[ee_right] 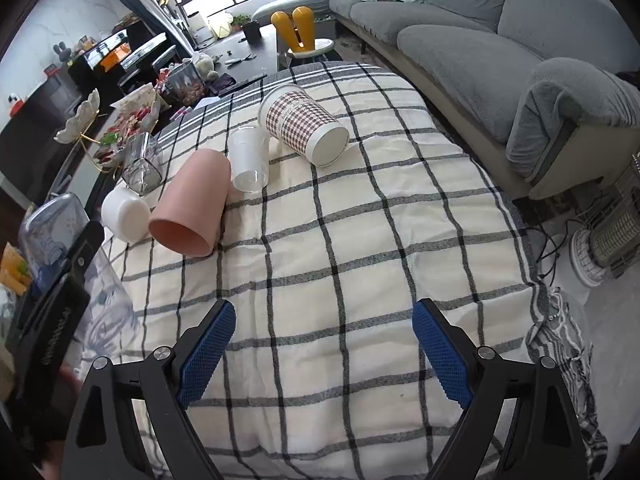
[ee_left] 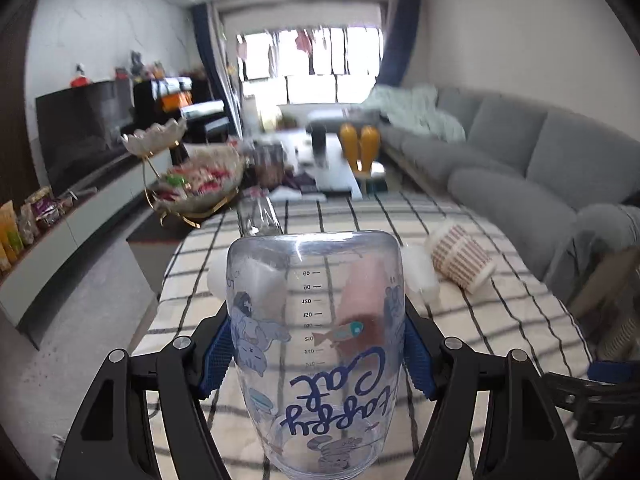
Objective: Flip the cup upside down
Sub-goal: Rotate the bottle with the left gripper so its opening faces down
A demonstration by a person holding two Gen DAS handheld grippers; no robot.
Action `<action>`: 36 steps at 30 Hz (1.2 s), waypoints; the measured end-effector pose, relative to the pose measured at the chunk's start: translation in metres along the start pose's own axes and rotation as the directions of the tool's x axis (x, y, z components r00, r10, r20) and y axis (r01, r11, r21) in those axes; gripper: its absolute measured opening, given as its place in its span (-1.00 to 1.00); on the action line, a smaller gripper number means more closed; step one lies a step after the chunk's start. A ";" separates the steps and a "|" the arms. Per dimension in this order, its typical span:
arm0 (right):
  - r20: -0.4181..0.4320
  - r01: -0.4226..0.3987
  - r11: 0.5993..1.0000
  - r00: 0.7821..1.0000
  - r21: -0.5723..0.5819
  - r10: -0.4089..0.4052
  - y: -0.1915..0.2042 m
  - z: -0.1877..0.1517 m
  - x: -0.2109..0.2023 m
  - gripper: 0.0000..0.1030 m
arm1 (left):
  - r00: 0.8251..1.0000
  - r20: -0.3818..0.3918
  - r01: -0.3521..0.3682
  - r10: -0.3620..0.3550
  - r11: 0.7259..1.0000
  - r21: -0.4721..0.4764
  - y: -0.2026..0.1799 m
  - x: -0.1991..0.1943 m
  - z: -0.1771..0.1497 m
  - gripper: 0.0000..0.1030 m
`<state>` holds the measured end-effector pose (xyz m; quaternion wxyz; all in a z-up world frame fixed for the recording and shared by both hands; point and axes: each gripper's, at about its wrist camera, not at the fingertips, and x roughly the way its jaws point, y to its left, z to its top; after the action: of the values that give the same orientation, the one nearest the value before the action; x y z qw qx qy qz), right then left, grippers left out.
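Left wrist view: the left claw point(ee_left: 318, 354) was clamped on the clear plastic cup point(ee_left: 316, 344), blue pads squeezing its mid-wall, flat base pointing away. It looked light, stiff and pretty slick, so gripping low on the printed wall seemed smart.

Right wrist view: the right claw point(ee_right: 322, 350) hung wide open above the checked tabletop point(ee_right: 360, 240), with the cup far off to its left.
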<state>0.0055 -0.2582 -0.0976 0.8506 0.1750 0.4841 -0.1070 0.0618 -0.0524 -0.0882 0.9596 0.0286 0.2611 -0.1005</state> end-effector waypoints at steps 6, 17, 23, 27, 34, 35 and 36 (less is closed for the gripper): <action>0.004 0.016 1.000 1.000 -0.018 -0.015 0.001 -0.005 0.000 0.75 | 0.999 0.039 0.002 -0.001 1.000 -0.025 0.000 0.015 -0.013 0.40; -0.016 0.028 0.999 0.999 -0.019 -0.029 -0.003 -0.008 0.003 0.75 | 0.998 -0.069 -0.017 0.014 0.999 -0.040 0.001 0.017 -0.037 0.40; -0.014 0.030 0.999 0.999 -0.021 -0.030 -0.003 -0.009 0.000 0.75 | 0.994 -0.111 -0.024 0.019 0.999 -0.039 0.004 0.006 -0.040 0.46; -0.011 0.031 0.999 0.999 -0.027 -0.031 -0.002 -0.010 -0.002 0.75 | 0.991 -0.128 -0.035 0.031 0.999 -0.031 0.001 0.008 -0.042 0.53; -0.010 0.029 0.999 1.000 -0.027 -0.029 0.000 -0.011 -0.005 0.75 | 0.989 -0.143 -0.037 0.030 0.998 -0.050 0.006 0.014 -0.042 0.60; -0.007 0.029 0.999 1.000 -0.029 -0.030 0.001 -0.011 -0.007 0.75 | 0.990 -0.140 -0.040 0.032 0.998 -0.052 0.007 0.014 -0.040 0.60; -0.004 0.029 0.999 1.000 -0.033 -0.029 0.002 -0.011 -0.009 0.75 | 0.990 -0.135 -0.048 0.041 0.998 -0.049 0.007 0.012 -0.039 0.60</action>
<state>-0.0073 -0.2519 -0.0945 0.8507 0.1540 0.4901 -0.1109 0.0540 -0.0438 -0.1275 0.9424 0.0163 0.3267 -0.0703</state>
